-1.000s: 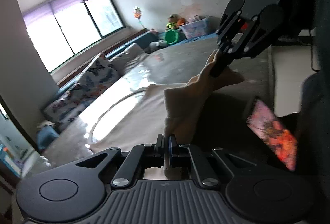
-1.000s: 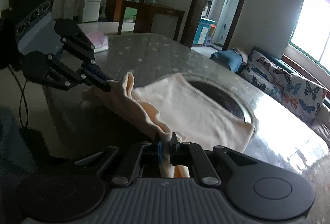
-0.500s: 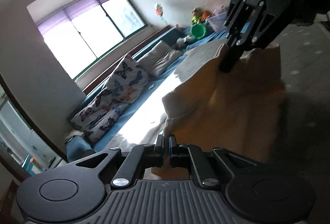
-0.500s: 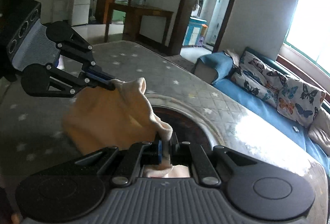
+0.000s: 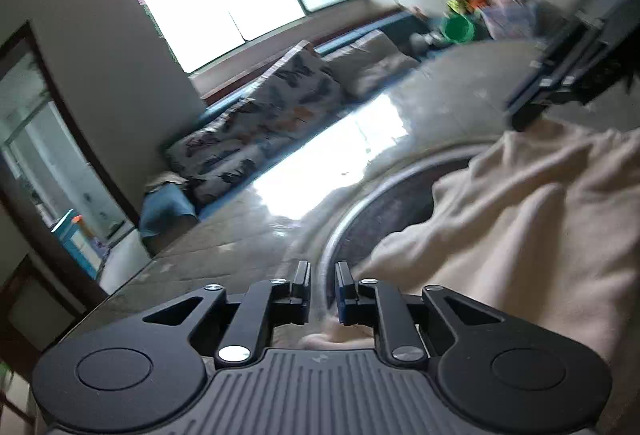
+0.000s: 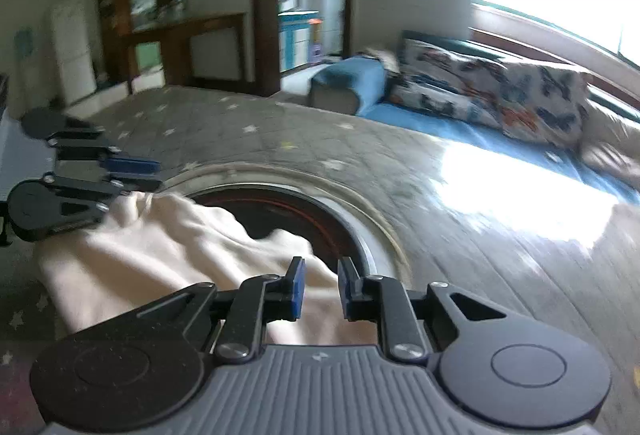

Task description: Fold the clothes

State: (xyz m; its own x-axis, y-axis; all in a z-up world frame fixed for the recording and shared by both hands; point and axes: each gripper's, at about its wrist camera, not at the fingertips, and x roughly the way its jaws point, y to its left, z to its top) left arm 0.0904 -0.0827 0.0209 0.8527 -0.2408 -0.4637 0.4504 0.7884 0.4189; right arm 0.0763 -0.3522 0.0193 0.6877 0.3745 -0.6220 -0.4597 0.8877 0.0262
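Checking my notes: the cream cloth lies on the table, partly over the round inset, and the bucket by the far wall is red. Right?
Not quite: the bucket is green, as the left wrist view shows. The cream cloth does lie on the table, partly over the round inset.

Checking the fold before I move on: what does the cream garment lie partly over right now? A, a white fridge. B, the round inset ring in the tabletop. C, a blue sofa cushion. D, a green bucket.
B: the cream garment is draped across part of the round inset ring in the star-patterned table, its edge dipping into the dark centre.
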